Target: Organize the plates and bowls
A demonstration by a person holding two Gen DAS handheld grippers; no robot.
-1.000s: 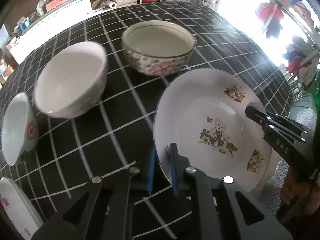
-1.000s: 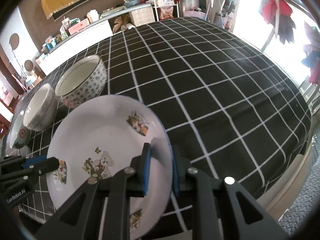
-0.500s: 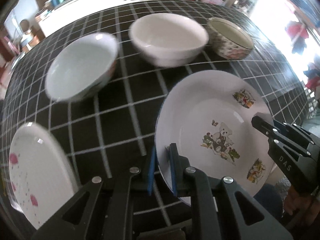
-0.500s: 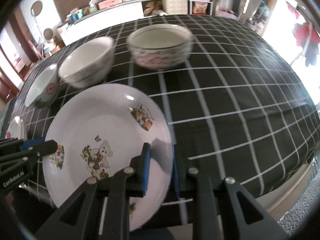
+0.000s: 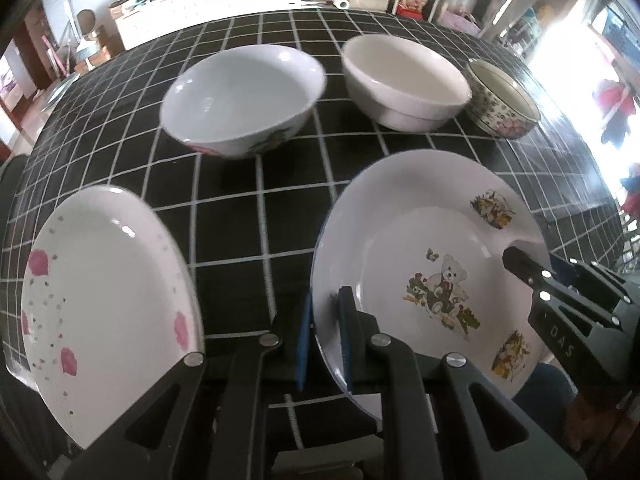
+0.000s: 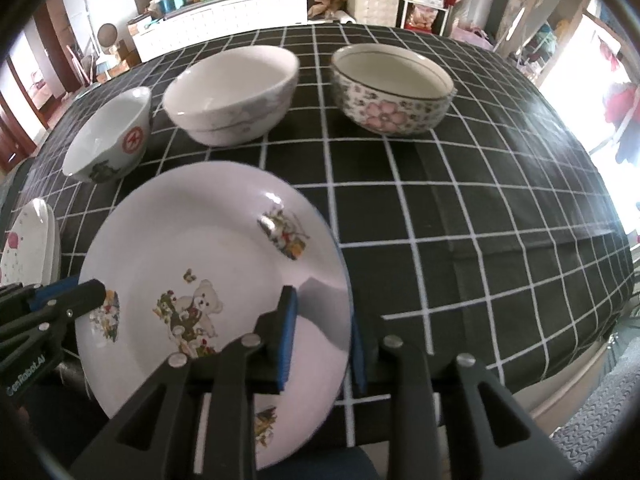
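Note:
Both grippers hold the white teddy-bear plate (image 5: pixel 420 240), also seen in the right wrist view (image 6: pixel 192 248), above the table's near edge. My left gripper (image 5: pixel 324 320) is shut on its left rim. My right gripper (image 6: pixel 320 328) is shut on its right rim and shows in the left wrist view (image 5: pixel 560 292). A pink-flowered plate (image 5: pixel 100 288) lies to the left. Behind stand a white bowl with a painted outside (image 5: pixel 240 104), a plain white bowl (image 5: pixel 404 80) and a floral-patterned bowl (image 5: pixel 500 104).
The table has a black cloth with a white grid (image 6: pixel 460 200). Its edge drops off at the right (image 6: pixel 580 360). A white counter with clutter (image 6: pixel 224 12) runs behind the table. Shelves (image 6: pixel 420 4) stand at the back right.
Both grippers have carried the bear plate leftward along the table. The bowls have slid right in view, and the pink-flowered plate now shows large at the left.

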